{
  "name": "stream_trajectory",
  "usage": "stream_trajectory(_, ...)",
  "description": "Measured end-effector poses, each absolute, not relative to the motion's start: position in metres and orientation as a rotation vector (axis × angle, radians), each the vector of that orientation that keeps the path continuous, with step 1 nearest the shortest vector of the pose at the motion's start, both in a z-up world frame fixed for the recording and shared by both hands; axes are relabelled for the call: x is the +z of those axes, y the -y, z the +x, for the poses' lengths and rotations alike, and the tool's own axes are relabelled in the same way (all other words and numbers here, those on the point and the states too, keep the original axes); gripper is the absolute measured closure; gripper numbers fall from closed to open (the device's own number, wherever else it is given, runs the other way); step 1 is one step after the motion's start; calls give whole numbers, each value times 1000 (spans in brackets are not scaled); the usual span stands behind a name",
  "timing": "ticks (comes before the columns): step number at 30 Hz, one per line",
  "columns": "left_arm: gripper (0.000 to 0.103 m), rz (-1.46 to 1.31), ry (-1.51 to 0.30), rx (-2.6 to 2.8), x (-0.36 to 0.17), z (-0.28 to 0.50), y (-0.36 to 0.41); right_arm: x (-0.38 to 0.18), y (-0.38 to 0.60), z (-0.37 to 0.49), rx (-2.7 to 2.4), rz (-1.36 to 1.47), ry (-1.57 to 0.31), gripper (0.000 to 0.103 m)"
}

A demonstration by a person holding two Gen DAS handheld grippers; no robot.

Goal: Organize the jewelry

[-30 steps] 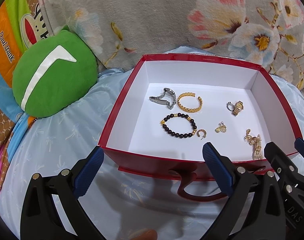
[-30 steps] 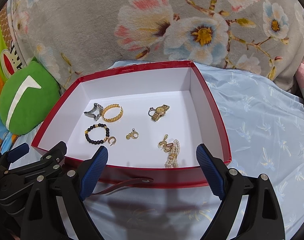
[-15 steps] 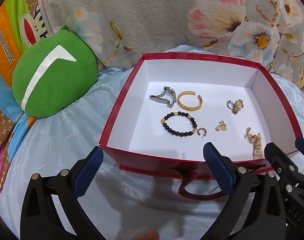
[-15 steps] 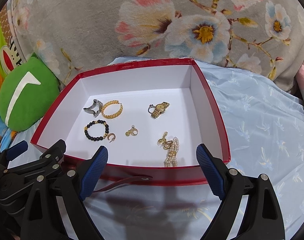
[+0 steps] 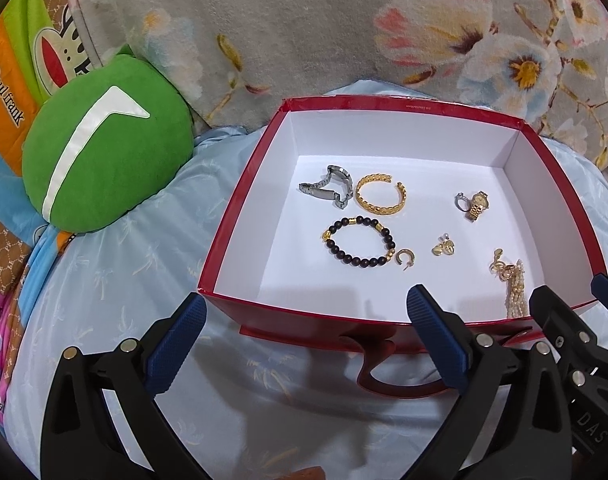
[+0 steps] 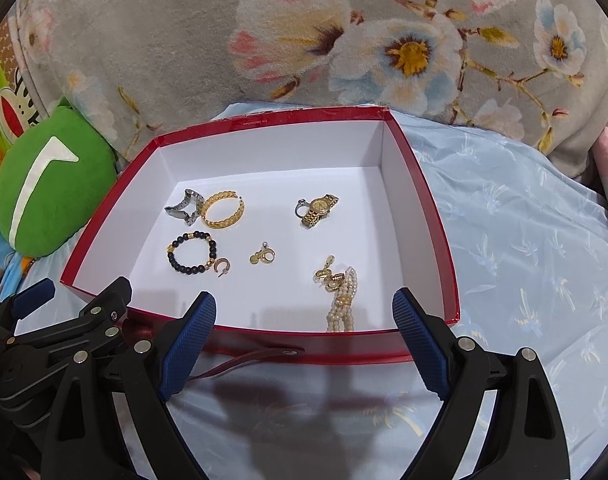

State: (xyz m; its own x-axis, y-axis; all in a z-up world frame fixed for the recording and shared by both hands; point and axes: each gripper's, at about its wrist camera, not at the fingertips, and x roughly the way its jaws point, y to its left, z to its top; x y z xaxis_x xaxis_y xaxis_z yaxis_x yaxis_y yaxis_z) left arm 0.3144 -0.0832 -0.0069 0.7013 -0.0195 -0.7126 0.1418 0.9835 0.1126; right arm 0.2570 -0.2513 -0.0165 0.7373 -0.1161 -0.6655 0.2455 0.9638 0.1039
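Fingers [image 5: 186,330] of the left gripper [image 5: 305,320] spread wide, holding nothing, short of the red box [image 5: 240,216] on the bed. Inside: silver watch [image 5: 327,186], gold bangle [image 5: 379,199], bead bracelet [image 5: 359,240], all laid apart.

Right gripper [image 6: 304,320] likewise wide and empty. Gold watch [image 6: 317,209], pendant [image 6: 262,257], pearl strand [image 6: 343,300] already boxed; little apparently left.

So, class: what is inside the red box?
Inside the red box: a silver watch, gold bangle, black bead bracelet, gold watch, small gold earrings and a pearl strand, its near end hidden by the front wall.
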Motion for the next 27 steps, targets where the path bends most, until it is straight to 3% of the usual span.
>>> stream_trajectory(27,5,154,-846,-127,-6,323,81,-14,248,260,-194,198,-745,15)
